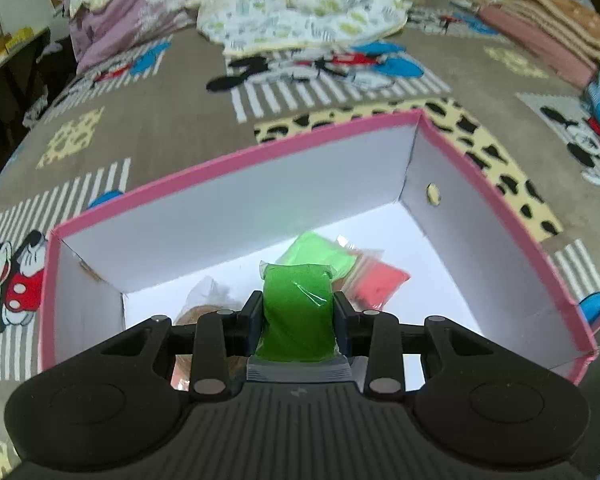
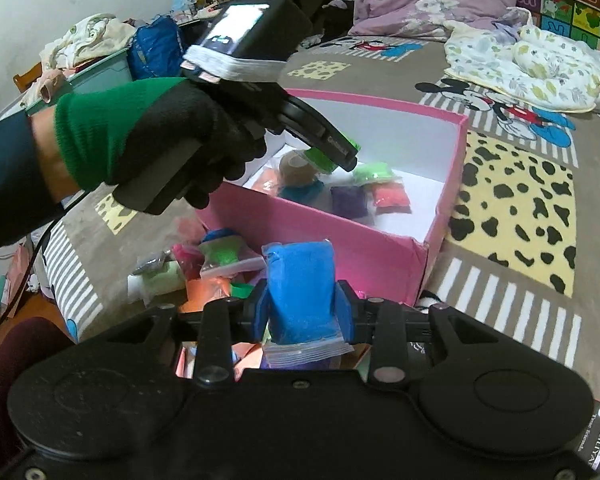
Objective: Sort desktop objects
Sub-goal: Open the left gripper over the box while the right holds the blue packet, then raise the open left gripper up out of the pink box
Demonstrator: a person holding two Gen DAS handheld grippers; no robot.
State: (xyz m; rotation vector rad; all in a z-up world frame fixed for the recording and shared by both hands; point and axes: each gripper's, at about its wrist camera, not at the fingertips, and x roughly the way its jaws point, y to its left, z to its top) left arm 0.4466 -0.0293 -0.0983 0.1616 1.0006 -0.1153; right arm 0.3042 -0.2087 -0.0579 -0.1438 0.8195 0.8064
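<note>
My left gripper [image 1: 298, 306] is shut on a green clay bag [image 1: 298, 312] and holds it over the inside of the pink box [image 1: 236, 158]. The right wrist view shows that gripper [image 2: 332, 156] above the box [image 2: 340, 252]. A light green bag [image 1: 318, 250] and a red bag [image 1: 376, 286] lie on the box floor, with a purple bag [image 2: 348, 200] and a tan tape roll [image 2: 296, 168]. My right gripper [image 2: 302, 304] is shut on a blue clay bag [image 2: 300, 280], just outside the box's near wall.
A heap of loose clay bags [image 2: 220, 256] lies on the Mickey-print bedsheet [image 2: 516, 208] left of the box. Quilts and pillows [image 1: 308, 8] are piled at the far side. A desk with clutter [image 2: 112, 56] stands beyond the bed's edge.
</note>
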